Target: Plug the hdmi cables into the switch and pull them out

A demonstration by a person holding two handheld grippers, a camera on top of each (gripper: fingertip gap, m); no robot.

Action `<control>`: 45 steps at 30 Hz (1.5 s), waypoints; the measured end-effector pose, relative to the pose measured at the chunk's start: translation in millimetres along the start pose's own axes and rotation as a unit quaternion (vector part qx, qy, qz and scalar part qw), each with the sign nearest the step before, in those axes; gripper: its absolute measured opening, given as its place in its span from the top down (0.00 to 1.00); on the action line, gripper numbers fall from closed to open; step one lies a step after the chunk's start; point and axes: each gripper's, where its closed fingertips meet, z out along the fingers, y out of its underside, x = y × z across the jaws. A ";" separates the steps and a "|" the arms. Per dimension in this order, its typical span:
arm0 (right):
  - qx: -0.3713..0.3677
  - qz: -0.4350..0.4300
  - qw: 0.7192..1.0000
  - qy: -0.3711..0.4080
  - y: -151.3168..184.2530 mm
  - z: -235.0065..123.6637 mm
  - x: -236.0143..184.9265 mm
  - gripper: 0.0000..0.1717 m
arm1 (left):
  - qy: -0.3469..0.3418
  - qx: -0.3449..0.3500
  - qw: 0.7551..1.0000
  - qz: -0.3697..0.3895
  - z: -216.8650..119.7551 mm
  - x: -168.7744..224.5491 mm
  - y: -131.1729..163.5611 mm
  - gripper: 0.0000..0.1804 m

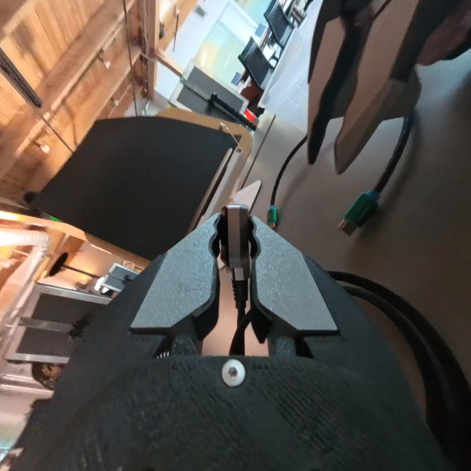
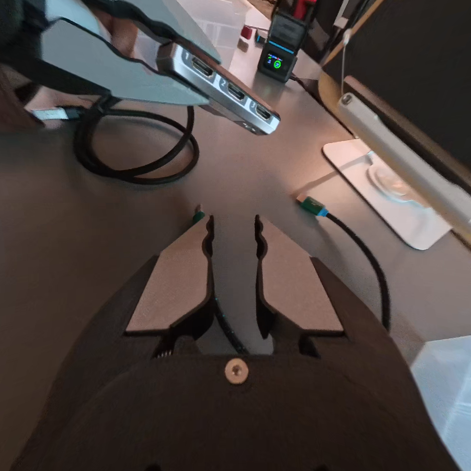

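My left gripper point(image 1: 235, 219) is shut on the silver HDMI switch point(image 1: 236, 234) and holds it above the grey table point(image 2: 242, 163). In the right wrist view the switch point(image 2: 229, 89) sticks out of that gripper's fingers point(image 2: 127, 84), its three ports bare. My right gripper point(image 2: 233, 219) is open and empty, low over the table; it also shows in the left wrist view point(image 1: 327, 165). One green HDMI plug point(image 2: 312, 205) lies right of it on a black cable. A second green plug point(image 2: 198, 216) peeks out beside its left fingertip. Both plugs point(image 1: 272, 216) point(image 1: 362, 211) lie loose on the table.
A black cable coil point(image 2: 137, 163) lies at the left, with a silver USB plug point(image 2: 51, 114) near it. A white monitor foot point(image 2: 382, 193) and a dark screen point(image 1: 132, 178) stand at the right side. A small device with a lit display point(image 2: 279, 58) stands at the back. Tip to tip, the grippers are about 10 centimeters apart. My right tips are roughly 12 centimeters from the green HDMI plug point(image 2: 312, 205).
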 end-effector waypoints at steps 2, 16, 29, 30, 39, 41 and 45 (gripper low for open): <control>-0.011 0.025 0.999 -0.023 5.0 2.6 -6.5 0.80 | 0.012 -0.022 1.000 -0.013 3.2 2.6 10.5 0.90; -0.142 -0.075 0.987 0.016 38.2 22.1 -26.2 0.96 | 0.077 -0.063 0.995 0.020 11.6 33.7 22.7 0.90; -0.123 -0.565 0.765 0.283 -9.0 6.5 2.4 0.96 | 0.088 -0.077 0.992 0.036 16.0 42.6 24.0 0.90; -0.118 -0.577 0.755 0.287 -10.2 7.3 2.5 0.96 | 0.089 -0.076 0.993 0.033 15.9 42.7 23.6 0.90; -0.092 -0.548 0.791 0.257 -10.4 16.3 -3.8 0.96 | 0.091 -0.074 0.993 0.025 17.2 43.6 22.6 0.90; -0.080 -0.511 0.823 0.236 -9.2 15.1 -4.3 0.96 | 0.089 -0.073 0.993 0.027 17.1 42.8 22.6 0.90; -0.082 -0.458 0.876 0.130 14.8 24.2 -24.8 0.96 | 0.100 -0.063 0.992 0.043 15.8 48.6 19.6 0.90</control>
